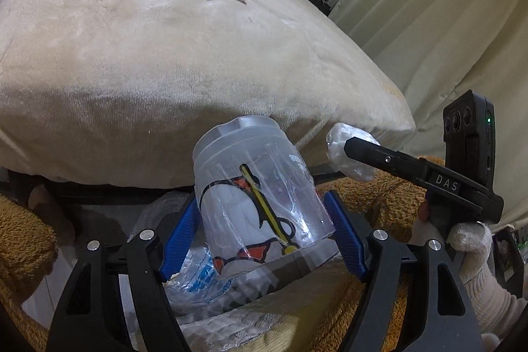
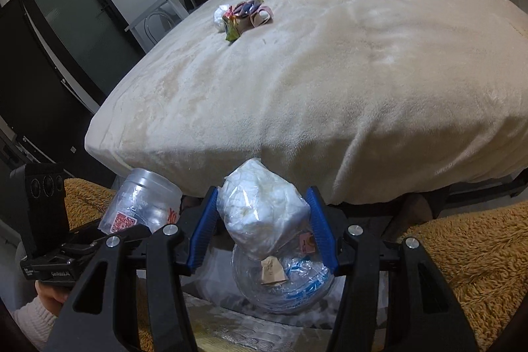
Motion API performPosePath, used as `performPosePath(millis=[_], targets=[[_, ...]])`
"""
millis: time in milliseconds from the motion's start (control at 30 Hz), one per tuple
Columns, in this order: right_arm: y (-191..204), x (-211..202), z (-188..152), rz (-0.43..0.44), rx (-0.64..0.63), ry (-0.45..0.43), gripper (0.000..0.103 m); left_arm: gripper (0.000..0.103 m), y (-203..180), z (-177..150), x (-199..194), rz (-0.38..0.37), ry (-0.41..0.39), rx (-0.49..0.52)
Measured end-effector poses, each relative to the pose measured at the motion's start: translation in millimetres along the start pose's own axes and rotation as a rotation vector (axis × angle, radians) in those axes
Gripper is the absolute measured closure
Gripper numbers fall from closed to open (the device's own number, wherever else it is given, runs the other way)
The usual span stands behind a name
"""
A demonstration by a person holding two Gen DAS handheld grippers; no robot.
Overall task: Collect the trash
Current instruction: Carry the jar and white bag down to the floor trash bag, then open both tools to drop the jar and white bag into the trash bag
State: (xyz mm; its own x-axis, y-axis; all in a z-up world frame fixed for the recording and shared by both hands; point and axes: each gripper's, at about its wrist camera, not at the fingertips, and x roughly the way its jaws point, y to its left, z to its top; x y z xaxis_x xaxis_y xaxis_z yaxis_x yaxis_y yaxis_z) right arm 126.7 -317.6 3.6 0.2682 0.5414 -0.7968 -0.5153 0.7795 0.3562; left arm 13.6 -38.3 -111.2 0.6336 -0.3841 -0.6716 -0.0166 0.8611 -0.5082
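The left gripper point(image 1: 264, 220) jaws grip a clear printed plastic cup point(image 1: 254, 203); the right gripper point(image 2: 264, 220) jaws grip a white plastic-wrapped wad point(image 2: 264, 213), both above a clear trash bag point(image 2: 283, 286) near the bed point(image 2: 330, 88). Thin cup walls may buckle and slip; a release off-centre may miss the bag.

Both black two-finger grippers with blue ribbed pads point downward: left gripper point(image 1: 264, 233) is clamped on something, right gripper point(image 2: 262, 226) too, with a white-gloved hand point(image 1: 462, 236) gripping the right handle.

Bed edge point(image 2: 297, 154) blocks ahead; trash bag point(image 2: 283, 286) lies open below both tools.
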Motion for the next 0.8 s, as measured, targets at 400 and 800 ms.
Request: performPosePath(millis=[400,800], targets=[[-6,73,-5,-0.015,0.086,0.269,0.049,0.030,15,-17,55,0.123,0.272,-0.046],[-23,116,-12,-0.070,0.159,0.440,0.049,0.030,42,-30,95,0.172,0.475,-0.137]])
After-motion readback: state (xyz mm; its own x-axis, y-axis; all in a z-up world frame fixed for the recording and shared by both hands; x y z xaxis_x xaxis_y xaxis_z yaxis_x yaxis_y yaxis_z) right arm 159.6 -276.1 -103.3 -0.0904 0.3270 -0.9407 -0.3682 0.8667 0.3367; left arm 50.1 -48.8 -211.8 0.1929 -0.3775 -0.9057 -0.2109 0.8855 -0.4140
